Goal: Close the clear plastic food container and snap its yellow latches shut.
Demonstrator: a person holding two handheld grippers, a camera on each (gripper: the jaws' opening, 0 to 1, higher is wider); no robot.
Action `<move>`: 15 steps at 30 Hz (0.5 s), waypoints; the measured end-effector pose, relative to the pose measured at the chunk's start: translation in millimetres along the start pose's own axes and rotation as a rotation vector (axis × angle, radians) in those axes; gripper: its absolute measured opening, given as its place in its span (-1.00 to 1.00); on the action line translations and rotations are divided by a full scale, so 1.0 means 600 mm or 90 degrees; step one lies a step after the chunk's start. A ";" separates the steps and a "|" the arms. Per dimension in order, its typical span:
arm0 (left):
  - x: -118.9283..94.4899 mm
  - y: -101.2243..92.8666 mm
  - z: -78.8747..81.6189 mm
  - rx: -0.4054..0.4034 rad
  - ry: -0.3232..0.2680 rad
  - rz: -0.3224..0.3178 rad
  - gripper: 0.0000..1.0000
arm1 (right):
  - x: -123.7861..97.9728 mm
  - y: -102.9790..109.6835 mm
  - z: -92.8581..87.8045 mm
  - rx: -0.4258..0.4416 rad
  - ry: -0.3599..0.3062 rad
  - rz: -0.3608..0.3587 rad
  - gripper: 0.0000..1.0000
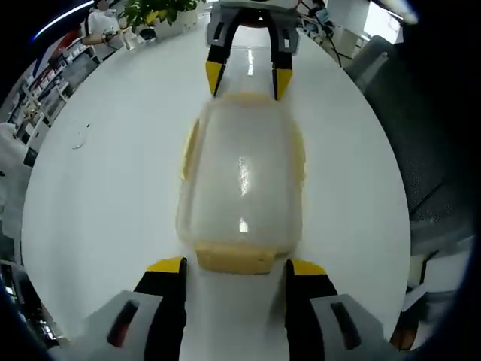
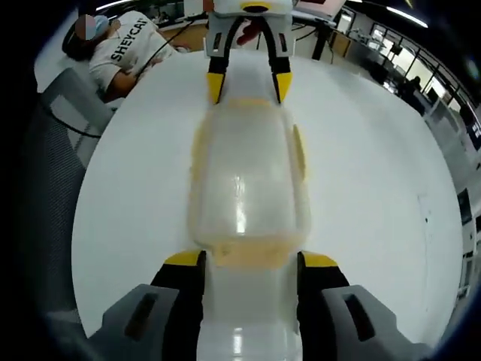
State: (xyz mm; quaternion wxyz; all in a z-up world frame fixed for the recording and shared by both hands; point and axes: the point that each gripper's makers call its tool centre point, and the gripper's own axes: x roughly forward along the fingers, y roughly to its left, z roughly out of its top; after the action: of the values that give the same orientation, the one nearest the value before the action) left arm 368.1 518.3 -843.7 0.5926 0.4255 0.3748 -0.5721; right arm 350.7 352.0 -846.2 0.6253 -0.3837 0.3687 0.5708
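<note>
Yellow-tipped jaws of the left gripper (image 1: 234, 272) and right gripper (image 2: 250, 268) stand open at opposite ends of the clear container (image 1: 242, 179), lengthwise between them on the white table (image 1: 105, 188), equally near.

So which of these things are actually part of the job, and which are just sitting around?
Part of the job:
- clear food container, lid on
- its yellow latches
- left tongs, open at one end
- right tongs, open at the opposite end

Just around:
- white table
- potted plant
- grey chair
- person resting at the table
</note>
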 end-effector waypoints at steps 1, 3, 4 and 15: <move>0.001 -0.001 0.001 0.005 0.002 -0.003 -0.14 | 0.002 0.000 0.000 -0.001 0.005 0.002 -0.11; 0.004 -0.005 0.004 0.023 0.004 -0.014 -0.26 | 0.003 0.000 0.000 -0.014 0.015 0.003 -0.21; 0.007 -0.007 0.003 0.031 0.012 -0.016 -0.28 | 0.004 0.001 0.002 -0.016 0.014 0.004 -0.22; 0.010 -0.011 0.010 -0.003 0.030 -0.028 -0.32 | 0.010 -0.001 0.003 -0.032 0.026 0.045 -0.23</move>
State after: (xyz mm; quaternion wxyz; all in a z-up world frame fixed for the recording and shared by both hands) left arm 361.8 510.6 -847.8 0.5720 0.4291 0.3991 -0.5739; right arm 351.9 356.3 -850.6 0.5872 -0.3980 0.3800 0.5936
